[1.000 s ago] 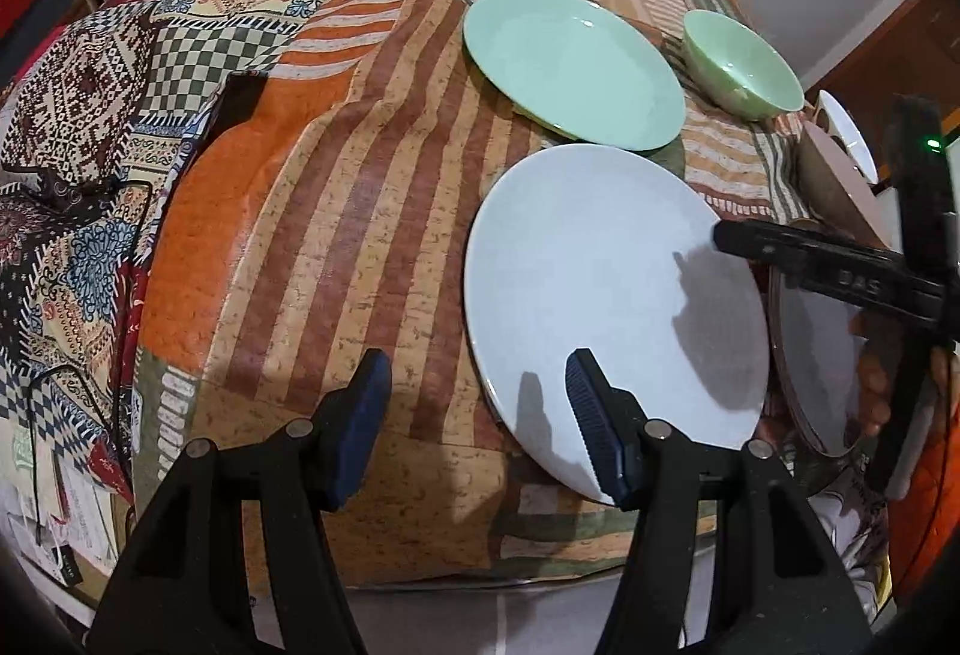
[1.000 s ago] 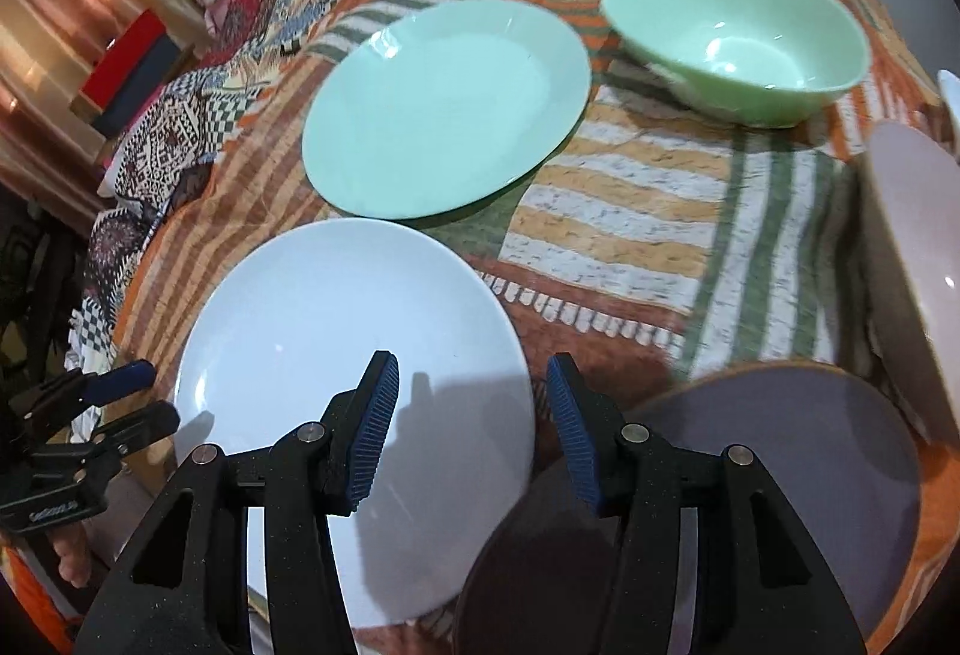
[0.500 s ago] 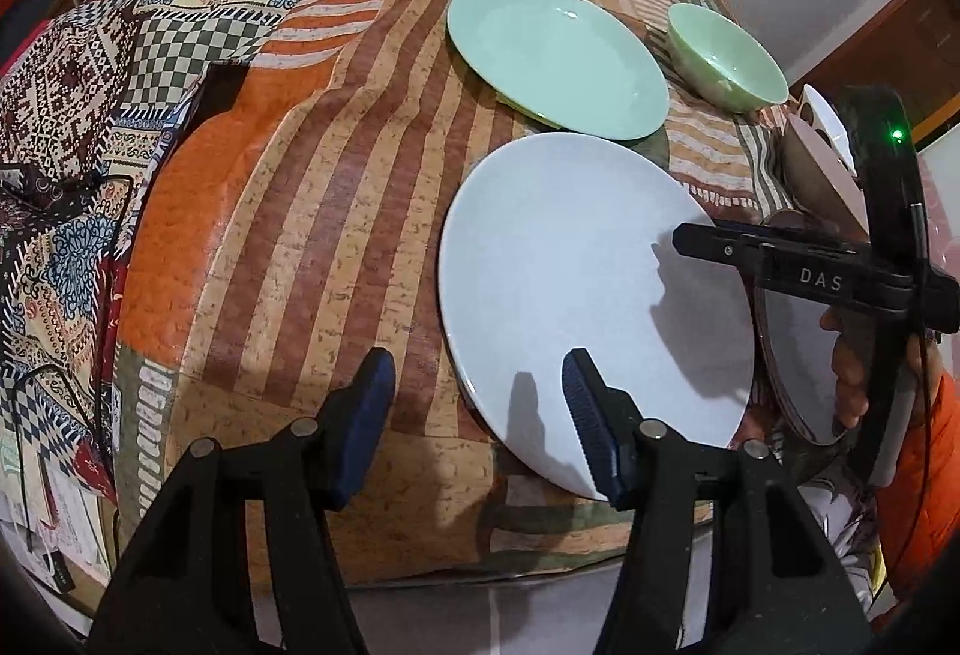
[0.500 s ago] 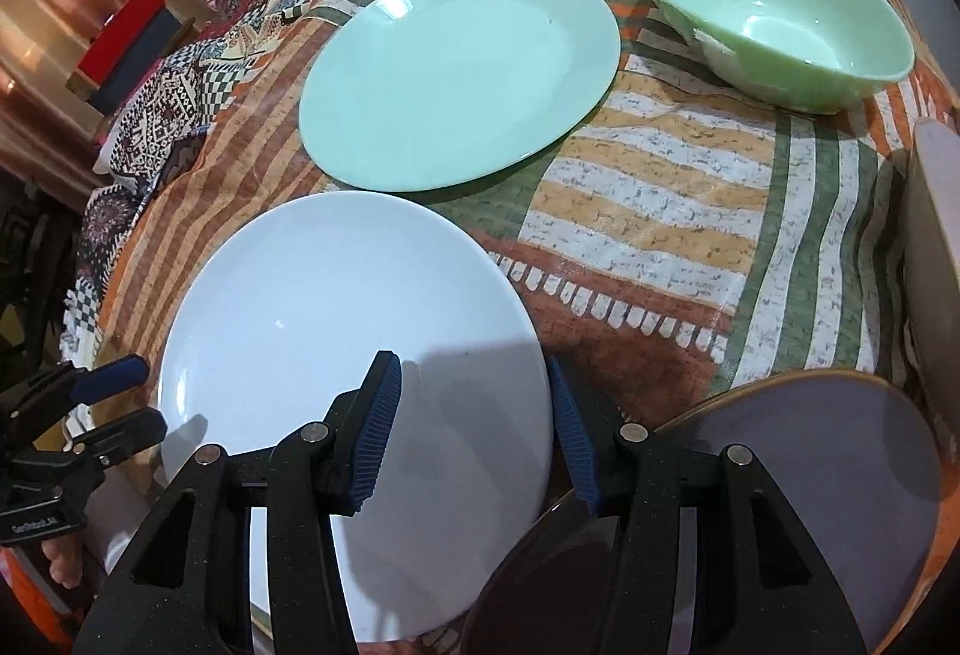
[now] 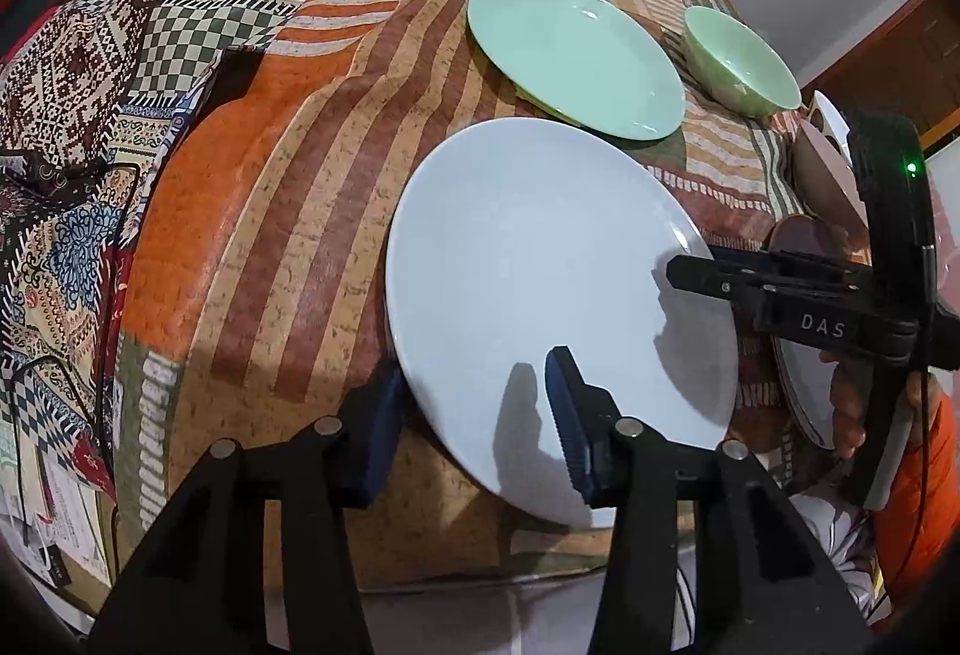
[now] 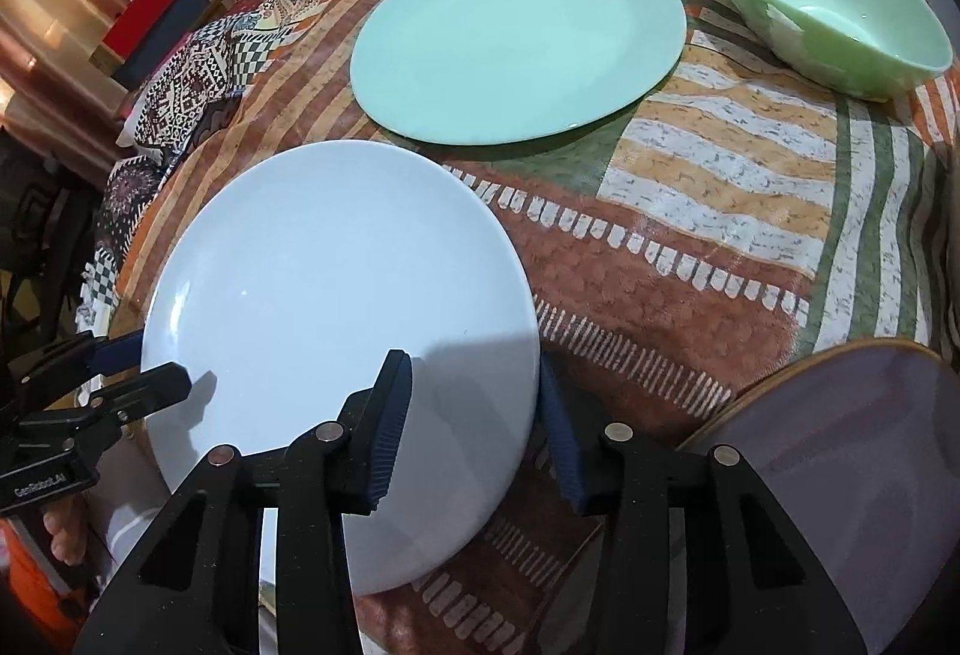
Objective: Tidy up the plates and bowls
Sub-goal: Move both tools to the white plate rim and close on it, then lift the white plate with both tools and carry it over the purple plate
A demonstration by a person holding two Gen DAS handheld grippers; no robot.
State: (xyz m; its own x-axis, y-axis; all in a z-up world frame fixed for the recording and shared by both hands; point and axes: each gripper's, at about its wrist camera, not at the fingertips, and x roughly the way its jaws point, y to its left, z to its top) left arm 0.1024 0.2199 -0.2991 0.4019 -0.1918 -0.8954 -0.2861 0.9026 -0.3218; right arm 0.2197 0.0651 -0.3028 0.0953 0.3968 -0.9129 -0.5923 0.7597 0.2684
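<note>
- While the white plate (image 5: 540,265) lies at the tabletop's (image 5: 252,211) near edge, both grippers, left (image 5: 474,415) and right (image 6: 474,421), are spread astride its rim.
- Jaws should be closed evenly before lifting.

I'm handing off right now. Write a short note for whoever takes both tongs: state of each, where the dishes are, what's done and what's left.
Left tongs: open, straddling the white plate's near-left rim.
Right tongs: open, straddling its right rim.
Green plate and green bowl sit apart behind it on the tablecloth; dark plate to the right.
Done: nothing stacked.
Left: close on the white plate, lift, then group plates.
</note>
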